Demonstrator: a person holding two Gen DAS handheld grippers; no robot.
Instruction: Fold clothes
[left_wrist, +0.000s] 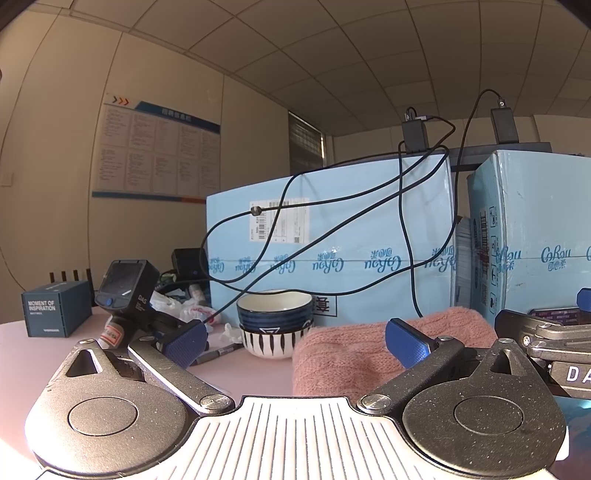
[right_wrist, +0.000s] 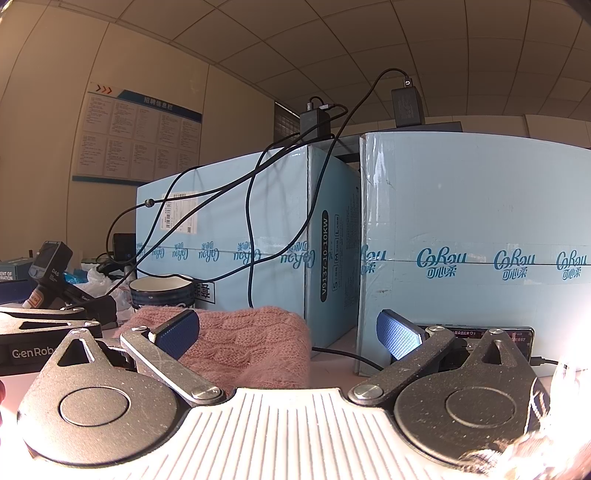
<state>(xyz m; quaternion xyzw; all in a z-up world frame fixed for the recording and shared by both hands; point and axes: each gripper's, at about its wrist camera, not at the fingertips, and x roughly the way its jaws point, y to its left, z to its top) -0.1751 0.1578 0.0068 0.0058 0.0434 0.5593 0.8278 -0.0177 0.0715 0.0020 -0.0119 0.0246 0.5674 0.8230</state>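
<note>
L gripper (left_wrist: 295, 341) spread, empty | R gripper (right_wrist: 288, 334) spread, empty | pink knit (right_wrist: 243, 343) bundled on table (left_wrist: 243, 373) in front of blue boxes (right_wrist: 472, 236), near bowls (left_wrist: 275, 325) | tip: pinch 2 near corners low, avoid cables (right_wrist: 251, 221)

Pale table (left_wrist: 258, 373) — pink knit (left_wrist: 343, 354), stacked bowls (left_wrist: 275, 325), blue boxes (left_wrist: 332, 240).
</note>
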